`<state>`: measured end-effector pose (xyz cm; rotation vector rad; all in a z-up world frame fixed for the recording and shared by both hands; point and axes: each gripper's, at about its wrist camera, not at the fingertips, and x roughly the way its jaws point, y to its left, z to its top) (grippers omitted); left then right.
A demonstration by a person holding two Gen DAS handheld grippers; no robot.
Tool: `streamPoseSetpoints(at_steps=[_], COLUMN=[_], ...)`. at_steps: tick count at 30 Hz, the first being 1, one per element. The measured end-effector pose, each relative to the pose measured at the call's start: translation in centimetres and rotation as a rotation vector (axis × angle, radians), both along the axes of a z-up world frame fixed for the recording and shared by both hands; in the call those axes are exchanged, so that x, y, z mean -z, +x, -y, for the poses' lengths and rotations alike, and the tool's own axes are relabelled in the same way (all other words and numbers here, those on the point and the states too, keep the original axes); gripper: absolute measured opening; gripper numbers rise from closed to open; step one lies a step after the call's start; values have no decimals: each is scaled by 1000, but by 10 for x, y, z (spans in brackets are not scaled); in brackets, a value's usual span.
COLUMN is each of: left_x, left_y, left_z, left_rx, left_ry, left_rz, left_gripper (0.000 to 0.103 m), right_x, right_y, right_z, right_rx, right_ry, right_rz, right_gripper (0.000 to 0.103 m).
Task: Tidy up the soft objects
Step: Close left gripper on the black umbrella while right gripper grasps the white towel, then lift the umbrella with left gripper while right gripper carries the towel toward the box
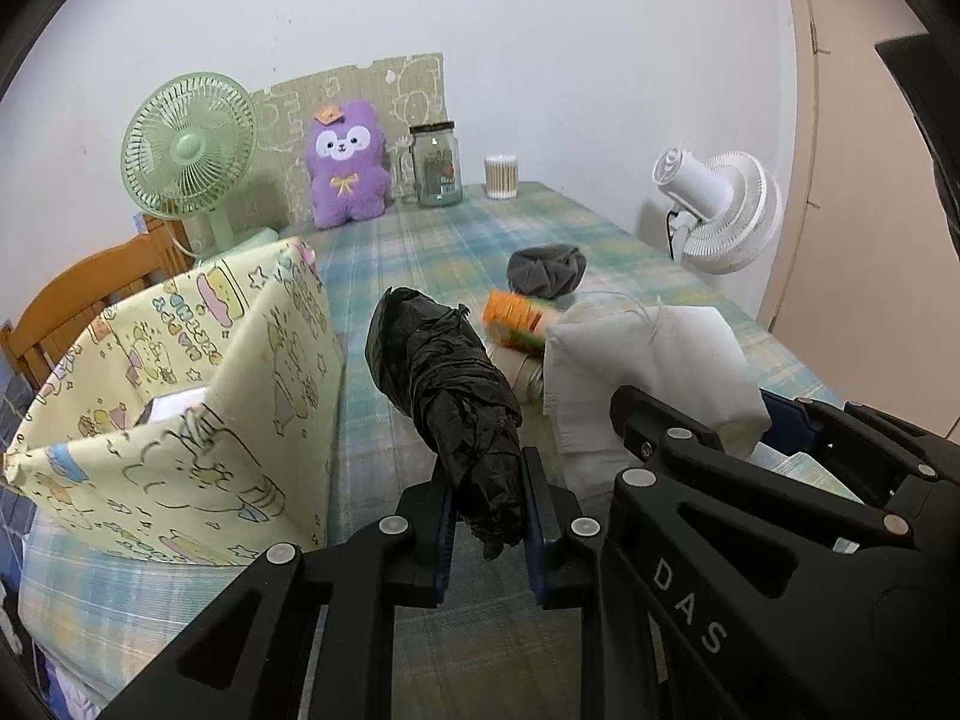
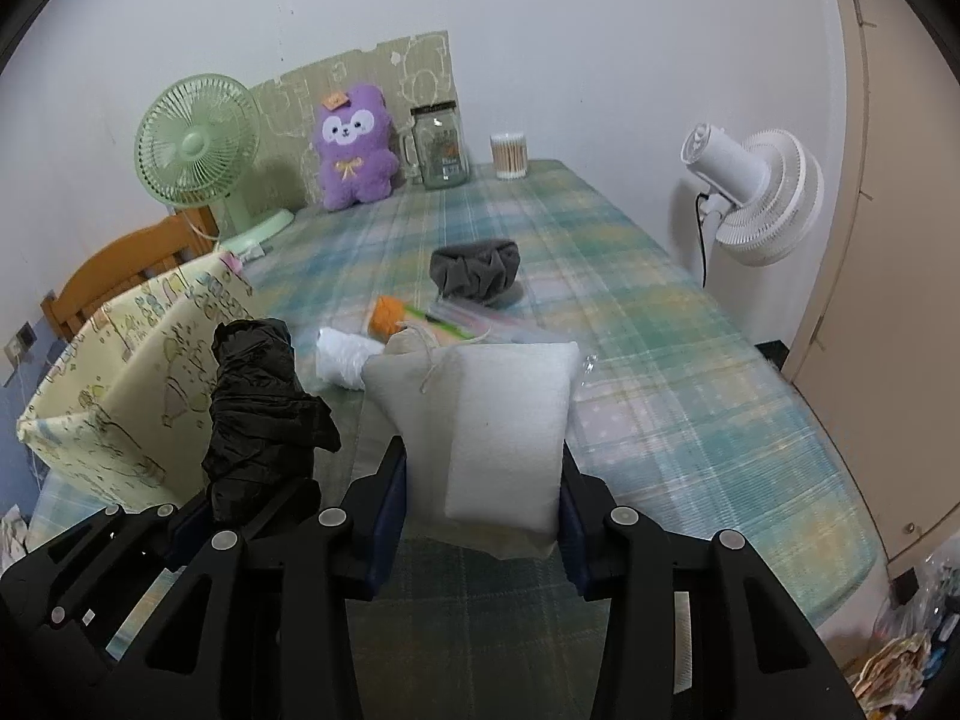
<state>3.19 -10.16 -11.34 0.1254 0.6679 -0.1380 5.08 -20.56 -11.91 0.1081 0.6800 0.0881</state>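
Plaid cloth covers the table (image 2: pixel 690 360), which carries everything. Largest on it is the yellow cartoon-print fabric bin (image 1: pixel 180 420), standing open at the left edge near the front. Next in size, the green fan (image 1: pixel 189 147) stands at the far left corner, with the purple plush (image 1: pixel 347 165) beside it along the far edge. The right gripper (image 2: pixel 483 513) pinches a white drawstring pouch (image 2: pixel 510 432) between its fingers, raised over the table's front edge. The left gripper (image 1: pixel 487 519) is clamped on a rolled black plastic bag (image 1: pixel 450 384), held up just right of the bin's wall. A grey scrunched cloth (image 2: pixel 477 273) lies mid-table. Smaller, an orange roll (image 2: pixel 387 315) and a white roll (image 2: pixel 342 357) lie between the cloth and the pouch.
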Motion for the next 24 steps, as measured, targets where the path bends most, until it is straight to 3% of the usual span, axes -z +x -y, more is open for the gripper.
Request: streamPoseSetpoints(at_steps=[24], left_x=[-67], left_y=[-7], left_z=[-3], left_rx=[17], left_ry=[-41], left_rz=[94], left_gripper=[18], right_x=[-69], right_y=[-17], right_z=[-1], right_rx=[19], right_ry=[9], right_rz=[115], right_gripper=[47])
